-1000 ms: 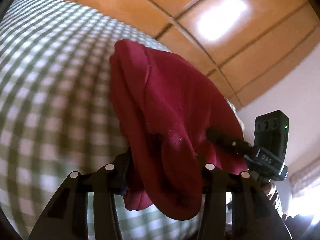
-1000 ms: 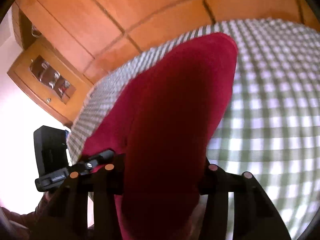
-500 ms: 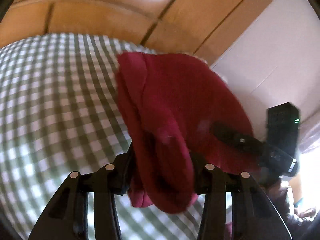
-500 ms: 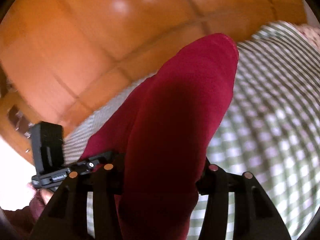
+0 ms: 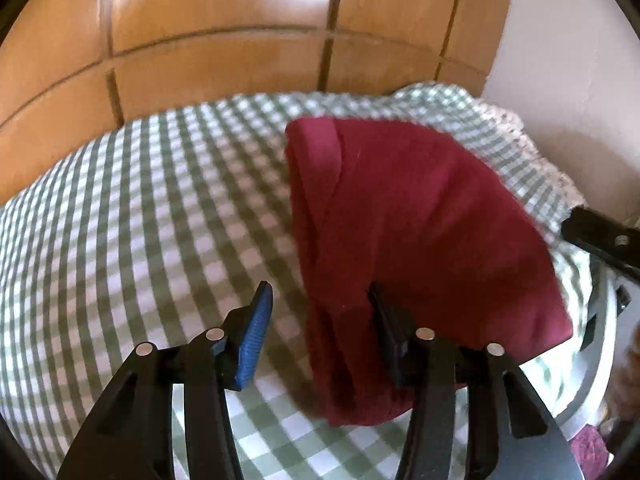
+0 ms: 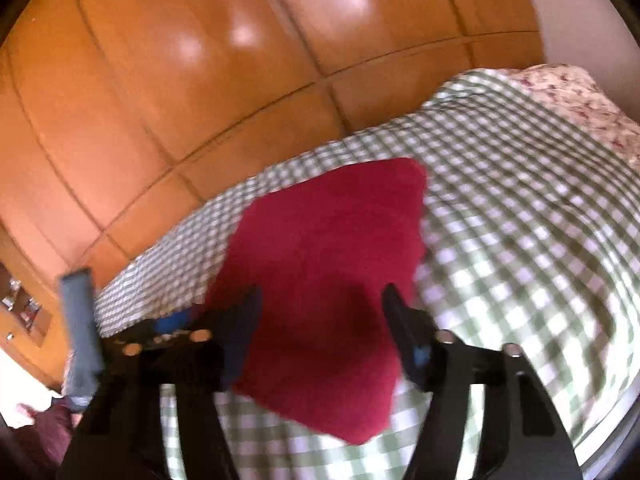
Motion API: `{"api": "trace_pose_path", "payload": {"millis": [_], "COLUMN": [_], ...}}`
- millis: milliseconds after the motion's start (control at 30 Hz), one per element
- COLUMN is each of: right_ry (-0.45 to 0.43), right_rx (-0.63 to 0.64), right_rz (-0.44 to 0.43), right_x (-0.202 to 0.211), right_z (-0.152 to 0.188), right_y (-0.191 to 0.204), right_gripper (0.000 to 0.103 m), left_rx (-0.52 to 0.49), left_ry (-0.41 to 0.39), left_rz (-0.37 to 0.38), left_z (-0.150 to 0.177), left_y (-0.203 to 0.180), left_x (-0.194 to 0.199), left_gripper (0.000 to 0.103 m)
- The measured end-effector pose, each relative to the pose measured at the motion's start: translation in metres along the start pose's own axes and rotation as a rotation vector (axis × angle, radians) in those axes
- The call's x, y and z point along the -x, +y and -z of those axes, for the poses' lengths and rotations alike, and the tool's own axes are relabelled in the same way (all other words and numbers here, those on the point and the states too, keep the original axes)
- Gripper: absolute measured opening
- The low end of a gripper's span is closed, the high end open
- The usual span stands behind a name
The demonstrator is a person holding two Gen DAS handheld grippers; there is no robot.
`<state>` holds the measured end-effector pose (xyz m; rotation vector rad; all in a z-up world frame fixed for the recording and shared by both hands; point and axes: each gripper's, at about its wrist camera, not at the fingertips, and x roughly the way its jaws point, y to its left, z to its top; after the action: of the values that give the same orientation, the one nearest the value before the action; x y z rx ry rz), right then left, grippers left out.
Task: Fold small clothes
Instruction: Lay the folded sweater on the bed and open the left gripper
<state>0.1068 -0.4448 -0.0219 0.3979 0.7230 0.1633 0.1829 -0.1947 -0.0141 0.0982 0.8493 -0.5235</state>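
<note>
On the green checked bedcover (image 5: 160,216), toward two o'clock of the left gripper (image 5: 320,312), lies the red garment (image 5: 400,220), newly dropped by both now-spread grippers, right gripper (image 6: 320,312) included, suggesting this fold is finished.

You will find no text, label, brand, number or sign that can be read in either wrist view.

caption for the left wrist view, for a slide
Open left gripper over a folded red garment on green-checked cloth.
</note>
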Motion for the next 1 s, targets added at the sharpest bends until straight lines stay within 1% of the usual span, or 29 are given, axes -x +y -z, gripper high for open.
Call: {"api": "trace_pose_path", "payload": {"millis": [33,67,100,133,167,200,233,300,333,400,433,467,500,533,567,600,667,700,767,800,833,867,933,1000], "right_ry": [0.032,0.083,0.109,0.092,0.054,0.049,0.045,0.040,0.040,0.036,0.032,0.026,0.025,0.037,0.053,0.066,0.062,0.056,0.037,0.018,-0.009,-0.034,-0.079,-0.112], "right_rx": [0.027,0.056,0.047,0.031,0.030,0.027,0.014,-0.006,0.002,0.024,0.030,0.035,0.037,0.037,0.040,0.053,0.071,0.068,0.044,0.022,0.001,-0.014,-0.041,-0.059], "right_rz": [0.023,0.069,0.074,0.065,0.055,0.058,0.064,0.086,0.098,0.125,0.135,0.143,0.148,0.152,0.160,0.174,0.198,0.191,0.175,0.175,0.185,0.201,0.248,0.286], "right_x": [-0.006,-0.022,-0.033,-0.037,-0.034,-0.033,-0.033,-0.029,-0.027,-0.020,-0.017,-0.012,-0.012,-0.017,-0.022,-0.026,-0.023,-0.022,-0.013,-0.006,0.001,0.007,0.019,0.027], "right_z": [0.003,0.016,0.024,0.032,0.036,0.035,0.034,0.033,0.032,0.034,0.037,0.040,0.041,0.043,0.045,0.049,0.050,0.050,0.047,0.046,0.045,0.045,0.044,0.045], "right_y": [0.009,0.010,0.007,0.002,0.001,0.002,0.002,0.007,0.010,0.022,0.025,0.027,0.028,0.022,0.020,0.019,0.023,0.022,0.023,0.022,0.021,0.021,0.021,0.025], "right_gripper": [0.051,0.051,0.052,0.052,0.052,0.052,0.052,0.054,0.060,0.067,0.069,0.069,0.072,0.073,0.073,0.073,0.073,0.073,0.080,0.087,0.092,0.094,0.099,0.100], "left_rx": [0.006,0.012,0.015,0.030,0.048,0.063,0.067,0.060,0.060,0.061,0.061,0.053,0.034,0.004,0.000,0.018,0.055,0.058,0.054,0.059,0.074,0.086,0.104,0.103], "left_ry": [0.008,0.007,0.002,0.001,0.008,0.012,0.015,0.010,-0.001,-0.055,-0.093,-0.106,-0.095,-0.051,-0.011,0.013,0.011,-0.003,-0.048,-0.060,-0.079,-0.097,-0.147,-0.178], "left_rz": [-0.003,-0.012,-0.018,-0.011,0.000,0.003,-0.013,-0.055,-0.075,-0.116,-0.136,-0.149,-0.187,-0.230,-0.227,-0.218,-0.198,-0.199,-0.205,-0.203,-0.196,-0.194,-0.198,-0.211], "left_z": [0.004,0.007,0.008,0.010,0.010,0.009,0.008,0.007,0.008,0.009,0.011,0.014,0.017,0.021,0.024,0.027,0.025,0.023,0.021,0.021,0.020,0.020,0.021,0.025], "left_y": [0.002,0.004,0.004,0.009,0.012,0.014,0.015,0.012,0.010,0.005,0.001,-0.002,-0.005,-0.010,-0.008,-0.004,0.001,0.001,0.001,0.001,0.004,0.006,0.005,0.004], "left_x": [-0.005,-0.010,-0.014,-0.018,-0.020,-0.020,-0.019,-0.010,-0.002,0.019,0.030,0.035,0.034,0.024,0.015,0.008,0.010,0.017,0.036,0.042,0.053,0.061,0.080,0.096], "left_gripper": [0.052,0.058,0.061,0.065,0.069,0.072,0.077,0.078,0.078,0.078,0.078,0.078,0.078,0.078,0.078,0.078,0.078,0.078,0.078,0.079,0.083,0.088,0.089,0.091]}}
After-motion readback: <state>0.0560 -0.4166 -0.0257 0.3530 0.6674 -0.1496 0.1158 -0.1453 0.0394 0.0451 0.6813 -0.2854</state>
